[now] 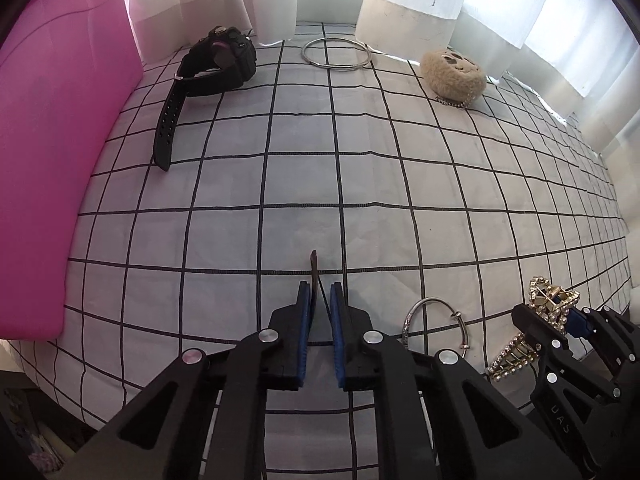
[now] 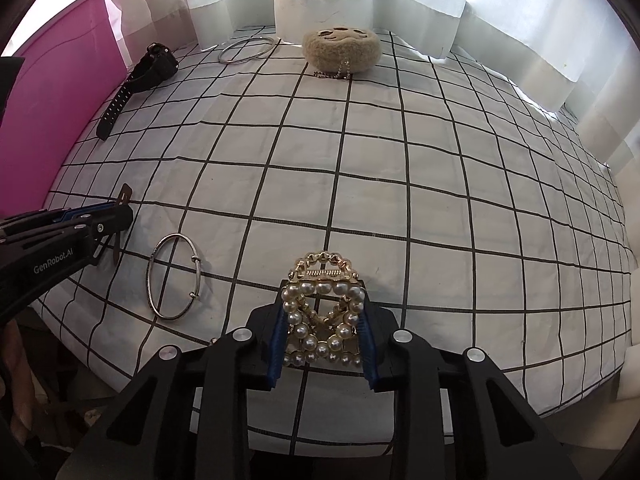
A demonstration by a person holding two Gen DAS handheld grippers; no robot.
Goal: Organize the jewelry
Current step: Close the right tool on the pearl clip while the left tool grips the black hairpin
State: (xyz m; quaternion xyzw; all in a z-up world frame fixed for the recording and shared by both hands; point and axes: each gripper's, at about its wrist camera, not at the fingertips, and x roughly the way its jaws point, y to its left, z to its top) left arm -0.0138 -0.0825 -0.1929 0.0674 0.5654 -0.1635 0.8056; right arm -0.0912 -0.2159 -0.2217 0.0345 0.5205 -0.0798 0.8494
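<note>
The pearl hair claw [image 2: 323, 316] sits between the blue pads of the right hand-held gripper [image 2: 323, 340], jaws closed on its two sides, held just above the near edge of the checked bedsheet [image 2: 400, 184]. It looks light and rigid, a gilt metal frame studded with smooth round pearls; those beads are probably slippery and could pop off under a hard squeeze, so the flat side bars near the hinge seem the safer place to press. A second jewelled clip [image 1: 512, 356] lies on the sheet just beside that gripper.

The left hand-held gripper [image 1: 320, 312] is narrowed on a thin dark strap-like piece [image 1: 315, 276] standing on edge between its pads; it looks flat, and whether it would bend I cannot tell.

Between the two grippers lies a thin silver bangle [image 2: 173, 278], stiff and likely to slide. At the far edge rest a black watch [image 1: 216, 64], a large plain silver hoop [image 1: 336, 53] and a fuzzy tan pouch [image 2: 341, 49] with a ball chain.
</note>
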